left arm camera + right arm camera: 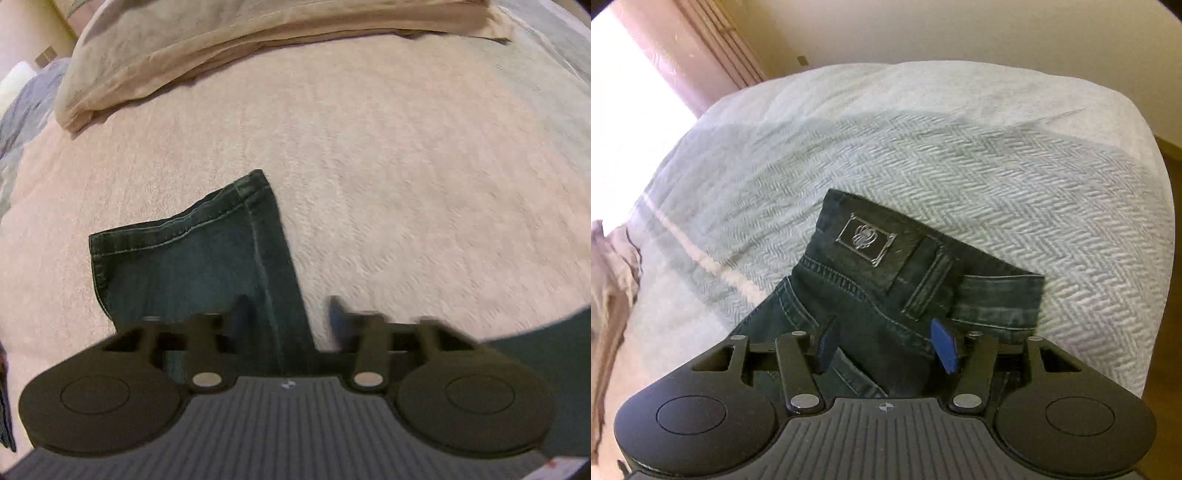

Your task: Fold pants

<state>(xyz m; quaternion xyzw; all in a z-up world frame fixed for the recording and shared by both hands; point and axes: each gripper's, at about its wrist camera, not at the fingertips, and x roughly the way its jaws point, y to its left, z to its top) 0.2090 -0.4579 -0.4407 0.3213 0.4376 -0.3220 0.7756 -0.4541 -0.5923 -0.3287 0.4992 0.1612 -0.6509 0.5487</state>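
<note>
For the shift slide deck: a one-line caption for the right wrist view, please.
Right gripper, jaws open, above the waistband end of dark jeans lying on a herringbone bedspread.

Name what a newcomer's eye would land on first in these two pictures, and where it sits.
Dark jeans lie on a pale bed, their waistband's silver spider patch at the right view's centre. In the left view, the hem lies on a pink blanket, a tan pillow beyond.
</note>
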